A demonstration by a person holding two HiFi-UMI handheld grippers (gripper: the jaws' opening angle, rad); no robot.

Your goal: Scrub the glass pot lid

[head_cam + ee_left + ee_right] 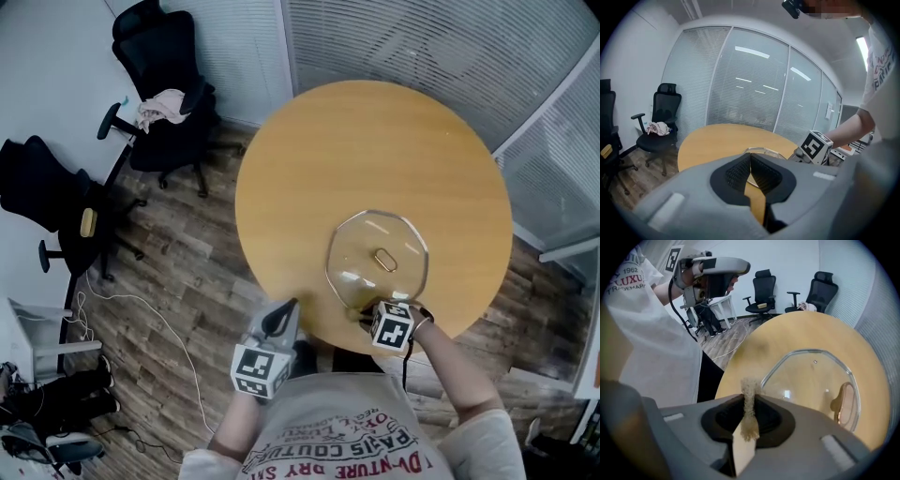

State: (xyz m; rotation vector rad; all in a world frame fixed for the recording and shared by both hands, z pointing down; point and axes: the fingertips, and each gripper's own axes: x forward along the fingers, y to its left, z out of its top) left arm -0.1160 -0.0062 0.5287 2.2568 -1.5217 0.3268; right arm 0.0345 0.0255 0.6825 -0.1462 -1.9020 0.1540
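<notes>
A clear glass pot lid (378, 260) with a metal rim and a bronze handle (385, 260) lies on the round wooden table (375, 150), near its front edge. My right gripper (368, 312) sits at the lid's near rim, shut on a thin tan scrub pad (750, 408) that sticks up between its jaws. In the right gripper view the lid (811, 380) lies just ahead of the pad. My left gripper (281, 314) hangs off the table's front left edge, jaws closed together with nothing in them. From the left gripper view the lid's rim (764, 151) shows over the jaws.
Black office chairs (159, 84) stand on the wood floor at the left, one with a pink cloth (159, 108) on its seat. A cable (141, 319) trails across the floor. Glass walls with blinds (422, 47) run behind the table.
</notes>
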